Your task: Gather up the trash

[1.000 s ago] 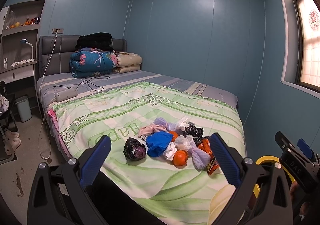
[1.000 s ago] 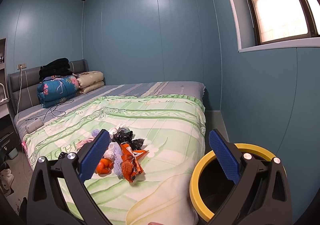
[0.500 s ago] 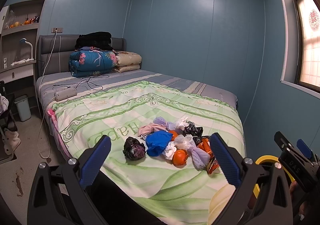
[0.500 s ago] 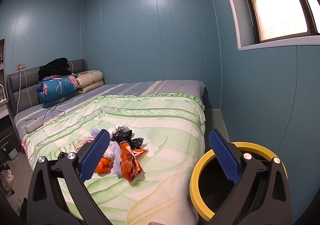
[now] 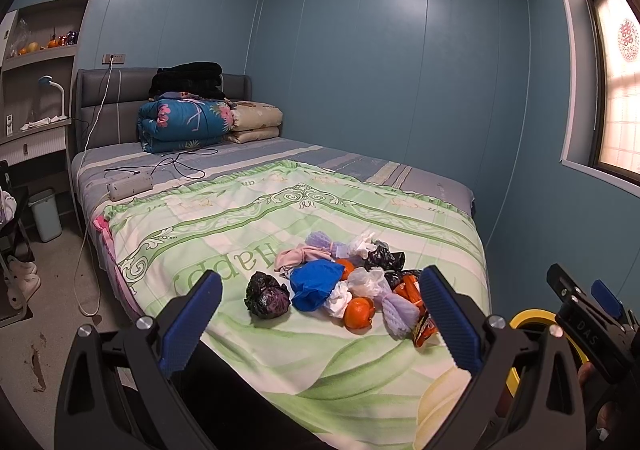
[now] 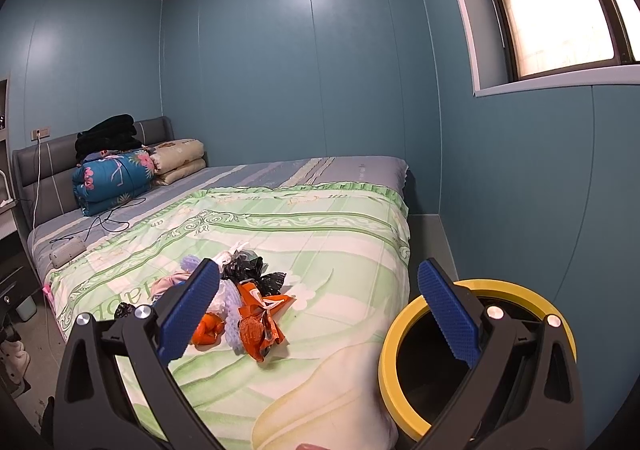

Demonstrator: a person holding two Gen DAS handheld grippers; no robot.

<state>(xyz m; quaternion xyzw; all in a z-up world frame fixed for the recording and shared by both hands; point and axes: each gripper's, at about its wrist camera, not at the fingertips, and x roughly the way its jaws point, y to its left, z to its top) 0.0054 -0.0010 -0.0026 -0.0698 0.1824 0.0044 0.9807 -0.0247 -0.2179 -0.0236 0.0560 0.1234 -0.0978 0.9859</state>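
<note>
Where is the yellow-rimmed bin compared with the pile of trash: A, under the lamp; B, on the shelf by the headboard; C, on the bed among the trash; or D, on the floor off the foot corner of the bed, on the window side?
D: the bin stands below the bed's foot corner on the window side, apart from the trash pile lying on the blanket.

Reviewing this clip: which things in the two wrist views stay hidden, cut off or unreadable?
- Yellow-rimmed bin: inside is dark in the right wrist view and its near side is hidden by the right gripper; contents unknown.
- Same bin, left wrist view: only a rim sliver shows, behind the left gripper.
- Trash pile: its left part is covered by a gripper finger in the right wrist view.
- Shelf items: too small to identify.
</note>
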